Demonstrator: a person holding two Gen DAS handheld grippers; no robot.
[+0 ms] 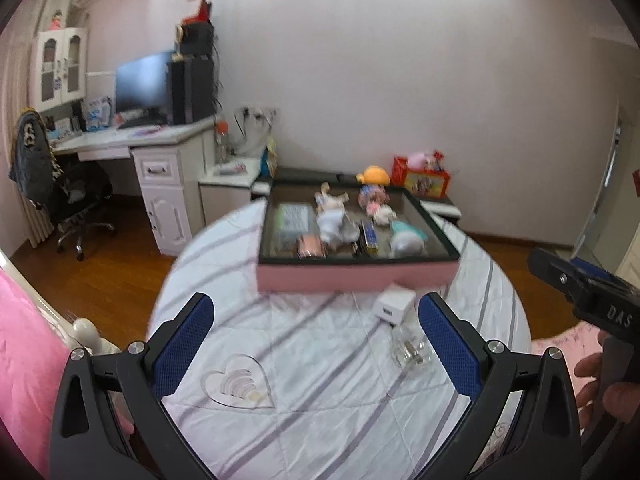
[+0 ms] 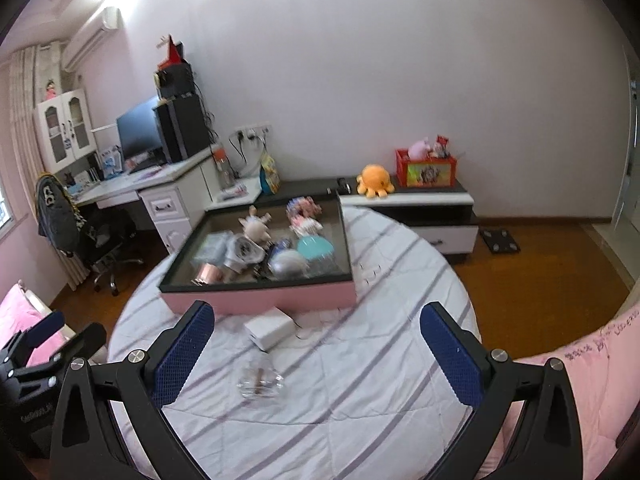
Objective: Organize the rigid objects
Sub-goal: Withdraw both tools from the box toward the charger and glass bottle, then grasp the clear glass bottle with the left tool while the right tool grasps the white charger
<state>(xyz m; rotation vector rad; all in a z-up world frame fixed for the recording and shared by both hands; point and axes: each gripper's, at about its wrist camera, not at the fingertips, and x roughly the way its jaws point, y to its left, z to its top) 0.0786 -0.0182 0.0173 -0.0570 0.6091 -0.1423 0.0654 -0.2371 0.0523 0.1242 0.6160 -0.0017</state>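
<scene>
Both grippers, left (image 1: 316,344) and right (image 2: 316,352), hang spread wide and empty over a striped bedspread (image 1: 320,360). Between them lie a clear heart (image 1: 240,386), what may be a glass bottle (image 2: 260,384), then a white box (image 2: 269,328) just before the filled pink tray (image 2: 264,300).

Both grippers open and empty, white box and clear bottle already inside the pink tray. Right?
Not quite. The left gripper and right gripper are open and empty, but the white box and clear bottle lie on the striped cover outside the pink tray, as the right wrist view shows.
</scene>
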